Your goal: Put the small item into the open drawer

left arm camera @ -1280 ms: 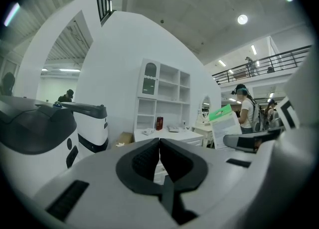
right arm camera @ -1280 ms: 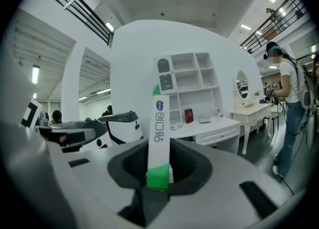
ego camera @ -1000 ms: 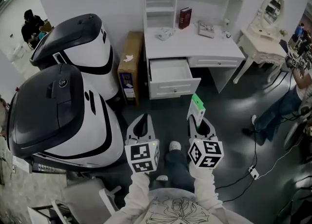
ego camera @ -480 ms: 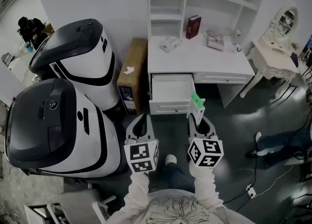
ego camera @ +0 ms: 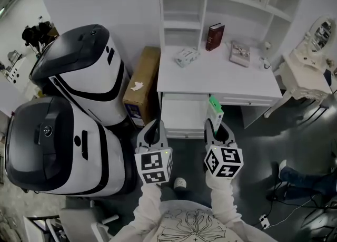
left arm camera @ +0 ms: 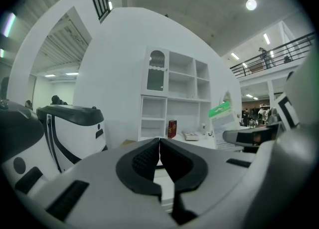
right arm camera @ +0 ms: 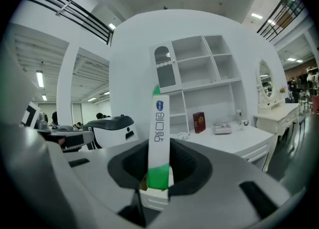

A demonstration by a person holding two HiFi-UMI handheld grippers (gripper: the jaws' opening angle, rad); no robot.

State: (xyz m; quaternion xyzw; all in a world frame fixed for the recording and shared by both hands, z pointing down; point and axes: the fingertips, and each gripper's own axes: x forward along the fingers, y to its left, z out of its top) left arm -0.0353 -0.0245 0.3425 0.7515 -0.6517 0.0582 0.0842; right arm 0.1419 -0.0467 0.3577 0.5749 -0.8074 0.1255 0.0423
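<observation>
Two grippers hover near the open drawer (ego camera: 181, 110): right gripper (ego camera: 216, 126) clamps a green-white box (ego camera: 215, 110) (upright), left gripper (ego camera: 152, 128) is closed, empty.

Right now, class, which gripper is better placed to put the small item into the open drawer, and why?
The right. The right gripper is shut on the green-and-white packet, close in front of the open drawer. The left gripper is shut with nothing between its jaws.
</observation>
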